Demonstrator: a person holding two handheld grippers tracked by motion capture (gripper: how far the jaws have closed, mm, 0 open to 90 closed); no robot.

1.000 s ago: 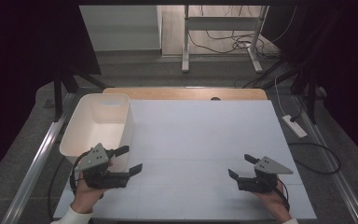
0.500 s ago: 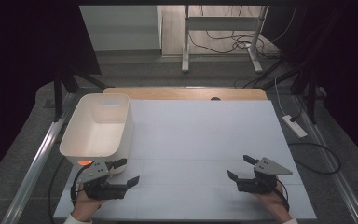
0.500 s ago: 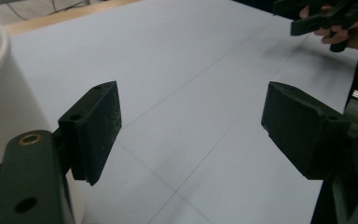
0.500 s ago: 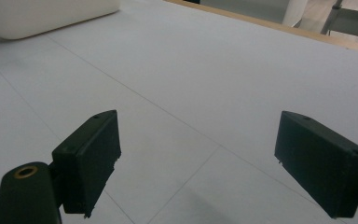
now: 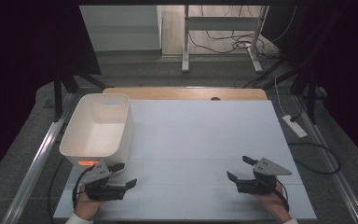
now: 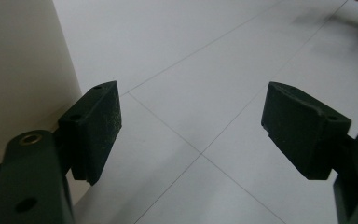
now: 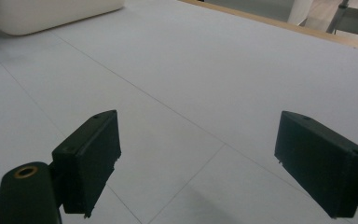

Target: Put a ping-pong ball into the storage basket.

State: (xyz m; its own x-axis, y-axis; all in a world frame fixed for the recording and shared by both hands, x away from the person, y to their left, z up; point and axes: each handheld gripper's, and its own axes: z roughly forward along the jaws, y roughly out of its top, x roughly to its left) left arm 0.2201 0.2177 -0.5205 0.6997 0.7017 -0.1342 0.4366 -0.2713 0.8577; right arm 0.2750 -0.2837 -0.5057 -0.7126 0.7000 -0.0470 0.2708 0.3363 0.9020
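High view: left gripper (image 5: 123, 176) is sitting lower vs 1 s ago, just below white bin (image 5: 98, 128), jaws spread, empty. Right gripper (image 5: 241, 169) is staying put, spread, empty.

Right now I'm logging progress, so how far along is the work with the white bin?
Nothing looks done: the white bin sits upright and empty at the table's left. The left gripper is open beside its near end, gripping nothing; the right gripper is open over bare table. Any grasp or move remains.
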